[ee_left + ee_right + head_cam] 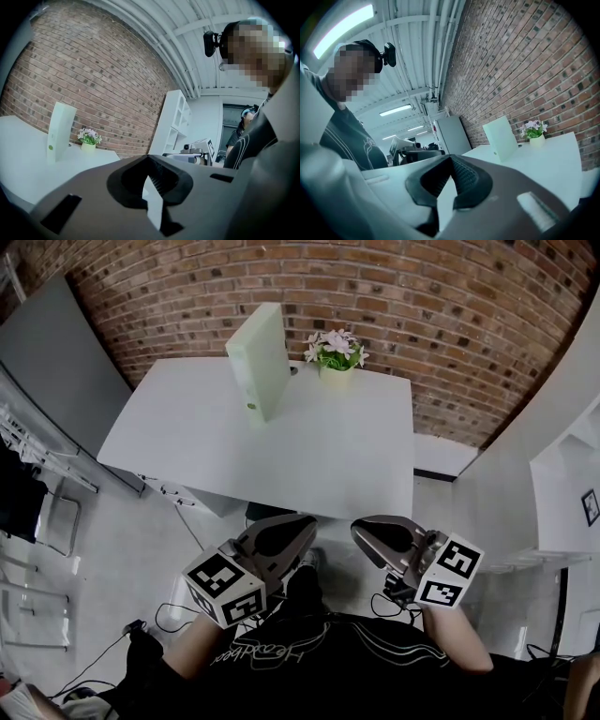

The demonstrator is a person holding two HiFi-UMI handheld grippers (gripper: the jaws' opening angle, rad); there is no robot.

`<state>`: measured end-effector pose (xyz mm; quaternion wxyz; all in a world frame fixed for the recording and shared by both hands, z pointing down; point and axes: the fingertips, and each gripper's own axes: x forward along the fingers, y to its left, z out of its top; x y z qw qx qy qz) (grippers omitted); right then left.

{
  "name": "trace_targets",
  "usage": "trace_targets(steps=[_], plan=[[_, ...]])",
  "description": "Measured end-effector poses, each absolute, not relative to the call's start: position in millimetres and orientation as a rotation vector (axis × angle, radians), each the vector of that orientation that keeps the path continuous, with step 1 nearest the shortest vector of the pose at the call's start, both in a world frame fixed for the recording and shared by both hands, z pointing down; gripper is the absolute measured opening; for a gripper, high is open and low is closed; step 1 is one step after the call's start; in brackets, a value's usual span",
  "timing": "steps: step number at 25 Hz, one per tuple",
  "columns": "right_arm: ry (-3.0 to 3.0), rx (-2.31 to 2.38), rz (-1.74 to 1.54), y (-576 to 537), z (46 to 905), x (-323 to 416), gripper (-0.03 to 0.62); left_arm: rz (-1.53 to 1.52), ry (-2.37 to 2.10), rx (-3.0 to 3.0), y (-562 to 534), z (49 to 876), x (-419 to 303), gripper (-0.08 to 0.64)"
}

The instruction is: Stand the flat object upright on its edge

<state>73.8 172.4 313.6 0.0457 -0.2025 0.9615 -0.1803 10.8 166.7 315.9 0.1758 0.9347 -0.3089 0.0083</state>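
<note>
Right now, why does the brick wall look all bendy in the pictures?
In the head view the wide lens bows the brick wall and the table edges; the left gripper view goes black at its corners; in the right gripper view a ceiling light glares white.

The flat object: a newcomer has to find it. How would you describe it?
Before the brick wall stands a white table. Near its far edge is the flat object, a pale green panel upright on its edge. Beside it sits only a small flower pot, much lower and bushy.
</note>
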Motion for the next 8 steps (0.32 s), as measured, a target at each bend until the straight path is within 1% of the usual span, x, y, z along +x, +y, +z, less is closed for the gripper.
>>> trace_targets(steps=[8], plan=[[2.930,-0.615,-0.529,184.5,302.4,80.1,0.005,0.022,-0.854,2.666,179.7,306.6,19.4,0.003]])
